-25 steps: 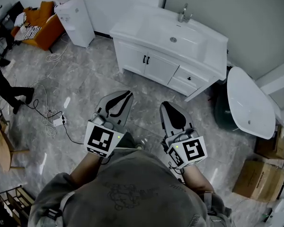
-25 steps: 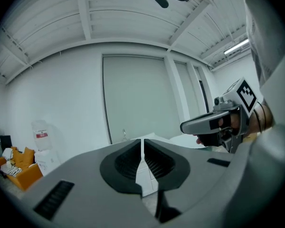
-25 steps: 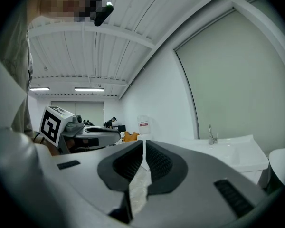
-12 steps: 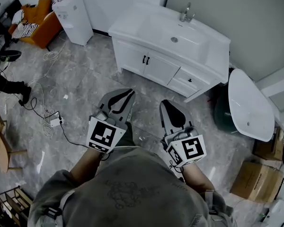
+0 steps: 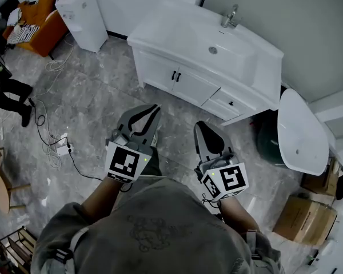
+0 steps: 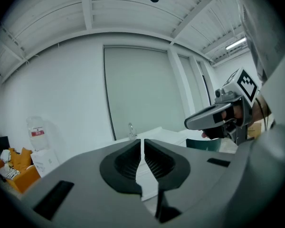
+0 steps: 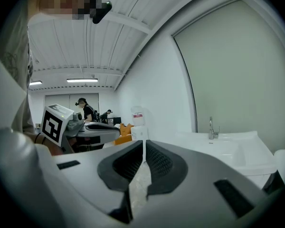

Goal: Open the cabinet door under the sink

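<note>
Your left gripper has its fingers clenched tip to tip with nothing between them. In the left gripper view the ribbed black pads meet along a thin seam inside the smooth grey shells. Your right gripper is the same: fingers pressed together and empty, with the ridged pads closing to a narrow line in the right gripper view. Both point towards the vanity and hang over the floor, which is glossy grey tile with pale marble veining. They are well apart from the cabinet.

The cabinet doors sit under the sink. They are two flat white panels with recessed frames, both closed. Their short black handles stand upright side by side at the centre seam. To the right of the doors are two shallow white drawers, each with a small dark knob. Above them the counter is a smooth white slab with a rectangular basin moulded into it, and a chrome faucet stands at its back edge.

A boxy white water dispenser stands off to the left against the wall. A thin cable loops across the tiles.
</note>
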A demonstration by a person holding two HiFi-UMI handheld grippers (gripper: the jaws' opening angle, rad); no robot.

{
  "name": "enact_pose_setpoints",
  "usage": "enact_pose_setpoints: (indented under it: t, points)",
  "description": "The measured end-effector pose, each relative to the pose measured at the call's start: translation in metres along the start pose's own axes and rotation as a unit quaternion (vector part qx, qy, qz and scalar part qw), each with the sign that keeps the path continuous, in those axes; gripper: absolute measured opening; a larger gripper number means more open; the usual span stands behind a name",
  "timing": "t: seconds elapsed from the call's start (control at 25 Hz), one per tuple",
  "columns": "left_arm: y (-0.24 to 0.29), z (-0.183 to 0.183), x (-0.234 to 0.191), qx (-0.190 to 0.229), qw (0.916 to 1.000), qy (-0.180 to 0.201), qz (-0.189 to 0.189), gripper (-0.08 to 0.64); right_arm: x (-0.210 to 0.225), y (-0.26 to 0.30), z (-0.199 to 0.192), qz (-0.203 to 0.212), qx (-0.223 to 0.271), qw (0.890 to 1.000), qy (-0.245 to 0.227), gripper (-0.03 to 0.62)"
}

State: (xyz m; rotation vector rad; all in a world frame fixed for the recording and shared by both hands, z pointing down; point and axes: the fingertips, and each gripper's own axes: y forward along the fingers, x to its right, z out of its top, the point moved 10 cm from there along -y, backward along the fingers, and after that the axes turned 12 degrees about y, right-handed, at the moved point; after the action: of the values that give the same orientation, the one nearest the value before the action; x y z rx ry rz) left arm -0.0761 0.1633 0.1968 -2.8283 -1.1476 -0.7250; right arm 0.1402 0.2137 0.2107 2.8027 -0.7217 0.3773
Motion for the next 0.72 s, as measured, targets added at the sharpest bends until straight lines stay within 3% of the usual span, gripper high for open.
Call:
enact_pose_setpoints:
  t: [0.12, 0.44, 0.72]
  points:
    - [0.021, -0.012, -0.022, -0.01, 0.9999, 0.003, -0.003, 0.032, 0.012, 0.028, 0.002, -0.014, -0.014, 1.0, 0.003, 0.037]
    - [0.084, -0.045, -0.081, -0.013, 0.9983, -0.02, -0.054, 0.032, 0.035, 0.104, 0.019, -0.043, -0.032, 0.999, 0.01, 0.038]
    - [0.133, -0.08, -0.117, -0.014, 0.9933, -0.024, -0.112, 0.044, 0.057, 0.17, 0.018, -0.068, -0.05, 0.996, -0.019, 0.037]
